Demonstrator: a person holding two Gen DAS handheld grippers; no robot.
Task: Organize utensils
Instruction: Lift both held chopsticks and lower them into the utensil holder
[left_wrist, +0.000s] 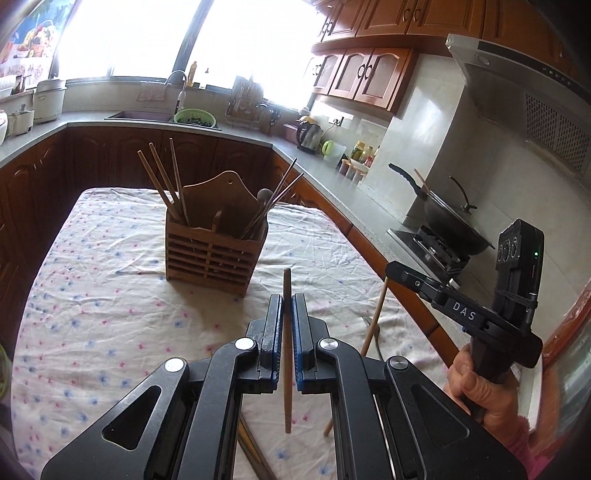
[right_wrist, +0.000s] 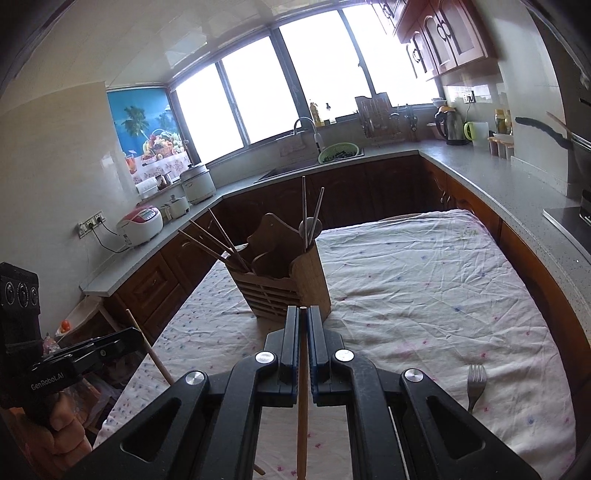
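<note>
A wooden slatted utensil holder (left_wrist: 216, 251) stands mid-table, with several chopsticks and a spoon in its two sides; it also shows in the right wrist view (right_wrist: 284, 284). My left gripper (left_wrist: 286, 299) is shut on a dark wooden chopstick (left_wrist: 287, 354), held above the cloth in front of the holder. My right gripper (right_wrist: 303, 312) is shut on a light wooden chopstick (right_wrist: 303, 406), close in front of the holder. The right gripper (left_wrist: 391, 271) shows in the left wrist view with its chopstick (left_wrist: 373, 321). A metal fork (right_wrist: 475, 384) lies on the cloth at the right.
The table has a floral cloth (right_wrist: 424, 295). More chopsticks (left_wrist: 255, 454) lie under my left gripper. A counter (left_wrist: 351, 192) runs along the right with a wok (left_wrist: 454, 225) on the stove. The sink (right_wrist: 295, 170) is far behind.
</note>
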